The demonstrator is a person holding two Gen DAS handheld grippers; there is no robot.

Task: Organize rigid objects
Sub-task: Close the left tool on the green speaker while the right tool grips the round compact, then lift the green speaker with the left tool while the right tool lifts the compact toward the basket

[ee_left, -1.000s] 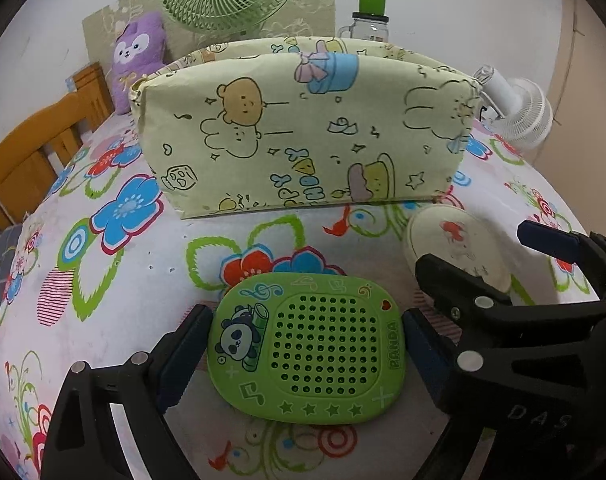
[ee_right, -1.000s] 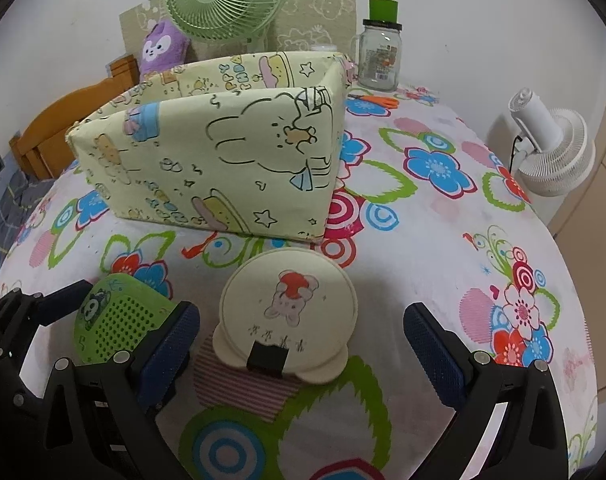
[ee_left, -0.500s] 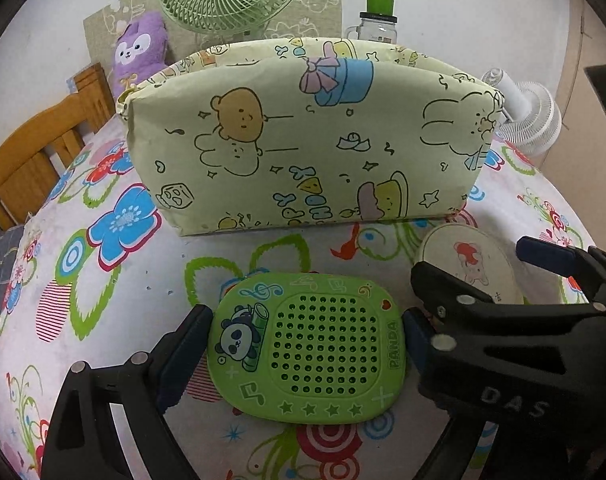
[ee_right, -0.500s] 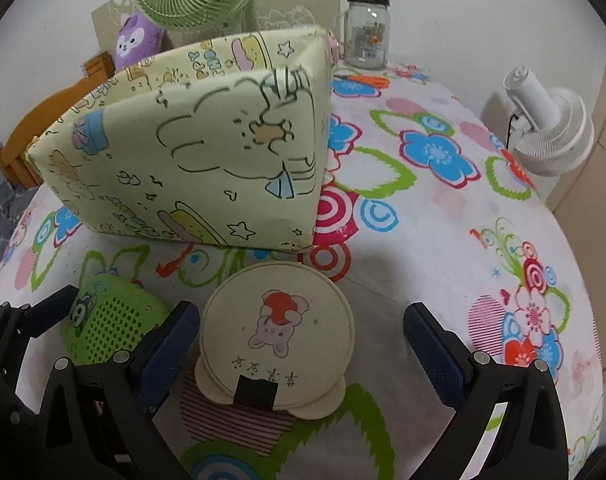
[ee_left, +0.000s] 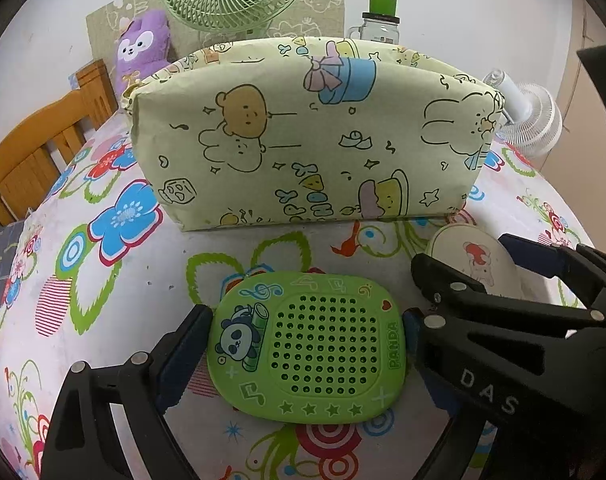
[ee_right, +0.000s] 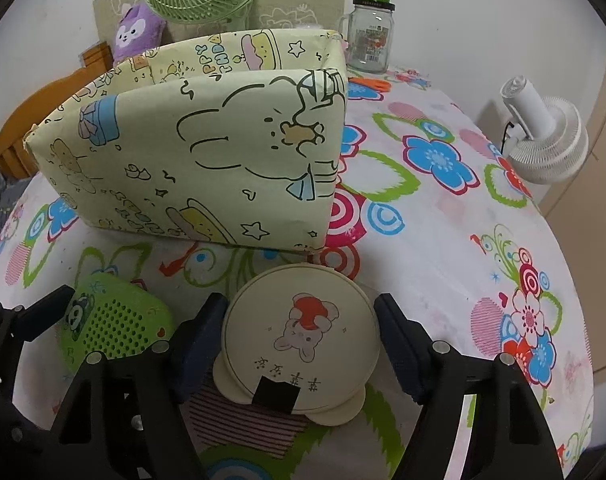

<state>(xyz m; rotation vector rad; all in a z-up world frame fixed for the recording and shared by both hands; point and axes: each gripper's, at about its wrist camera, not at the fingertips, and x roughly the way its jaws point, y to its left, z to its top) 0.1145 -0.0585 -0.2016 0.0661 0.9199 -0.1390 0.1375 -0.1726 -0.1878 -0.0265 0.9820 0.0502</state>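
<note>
- The left hand-held gripper (ee_left: 306, 346) is clamped on the green speaker (ee_left: 309, 344), 1 pad on each short end, so the speaker's long axis runs across the jaws, left to right.
- The speaker looks tilted, its far edge raised off the table (ee_left: 103, 300); whether its near edge touches the cloth I cannot tell.
- The right hand-held gripper (ee_right: 299, 340) is closed on the round case (ee_right: 299, 340), its 2 pads (ee_right: 201, 336) touching opposite sides of the disc; the case's base appears to rest on the table.
- The 2 things sit side by side, the speaker to the left of the case, and the 2 grippers nearly touch there.
- The box (ee_left: 315, 132) stands straight ahead of both, open at the top, its tall front wall facing them; the case lies just before its right front corner, the speaker a little further back.
- Judgement: each thing must rise above that front wall before going forward, since the wall blocks a level path.
- The right side is nearer the box; moving both at once risks the grippers knocking together.
</note>
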